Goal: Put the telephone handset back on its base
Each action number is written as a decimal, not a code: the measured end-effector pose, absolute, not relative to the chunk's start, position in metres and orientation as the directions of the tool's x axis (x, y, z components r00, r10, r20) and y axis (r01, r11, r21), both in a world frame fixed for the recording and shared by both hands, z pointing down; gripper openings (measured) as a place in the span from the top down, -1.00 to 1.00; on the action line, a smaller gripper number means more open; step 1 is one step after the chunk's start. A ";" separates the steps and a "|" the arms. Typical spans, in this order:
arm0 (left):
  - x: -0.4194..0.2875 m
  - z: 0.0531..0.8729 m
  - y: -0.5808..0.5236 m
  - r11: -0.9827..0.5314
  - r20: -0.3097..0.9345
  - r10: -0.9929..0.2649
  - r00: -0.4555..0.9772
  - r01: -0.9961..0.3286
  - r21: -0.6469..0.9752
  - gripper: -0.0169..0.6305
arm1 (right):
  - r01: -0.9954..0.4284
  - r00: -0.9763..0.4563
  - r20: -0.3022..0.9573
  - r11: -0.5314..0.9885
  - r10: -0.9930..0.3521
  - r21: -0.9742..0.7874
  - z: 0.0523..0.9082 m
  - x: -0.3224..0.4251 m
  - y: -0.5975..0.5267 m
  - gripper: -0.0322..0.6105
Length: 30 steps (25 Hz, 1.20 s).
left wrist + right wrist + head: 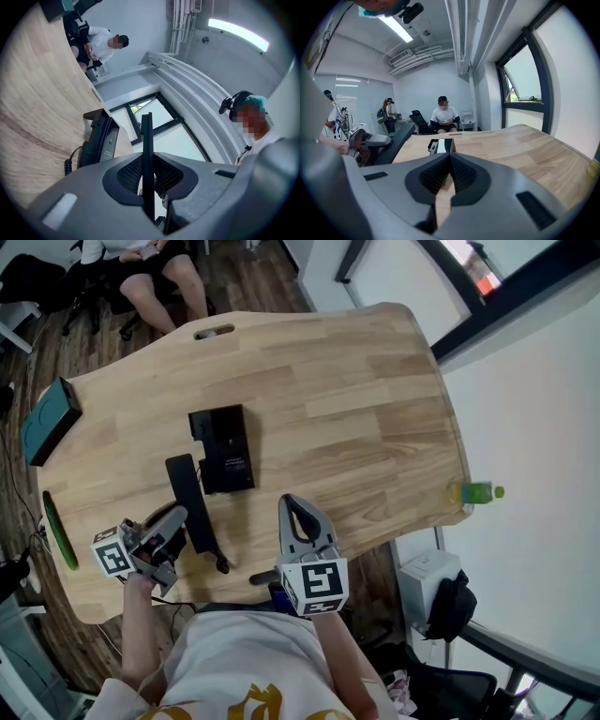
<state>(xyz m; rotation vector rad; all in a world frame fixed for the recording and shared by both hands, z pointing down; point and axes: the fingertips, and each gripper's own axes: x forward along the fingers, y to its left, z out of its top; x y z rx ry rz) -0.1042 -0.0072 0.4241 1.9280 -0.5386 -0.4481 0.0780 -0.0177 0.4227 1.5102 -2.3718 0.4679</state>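
Pale wooden counter [356,399] with rounded corners, seen steeply from above.

Left-centre on it: black base [223,448], flat, cradle side up, nothing resting on it.

Just left of the base, not on it: telephone handset [192,498], long, black and slim, running from beside the base's near corner back toward the person. From the right gripper view, tilted, far end higher than the gripped end. Cannot tell whether the low end touches the counter.

Coiled cord [221,564] trailing from the handset's near end.

Left tongs [178,521] clenched on the handset: in the left gripper view a thin dark bar edge-on between the two pads, pressed from both sides. Marker cube at the rear, near the counter's front-left edge.

Right tongs [292,502] closed, tips meeting, nothing between them. Placed right of the handset and apart from it, pointing across the counter toward the base, over bare wood.

Far left edge of the counter: dark teal box [52,420], well apart from the phone.

Just off the counter's right edge: green bottle [476,491].

Beyond the far edge: seated person [155,268] on a chair.
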 end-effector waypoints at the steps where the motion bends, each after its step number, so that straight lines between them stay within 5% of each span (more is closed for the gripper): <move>1: -0.105 0.427 -0.008 -0.358 -0.062 -0.556 0.829 -0.171 0.918 0.73 | -0.910 -0.409 0.413 0.398 -0.814 -0.116 0.424 0.079 -0.019 0.89; 30: -0.105 0.472 -0.048 -0.301 -0.053 -0.546 0.836 -0.137 0.944 0.73 | -0.914 -0.395 0.496 0.384 -0.773 -0.130 0.455 0.073 -0.050 0.89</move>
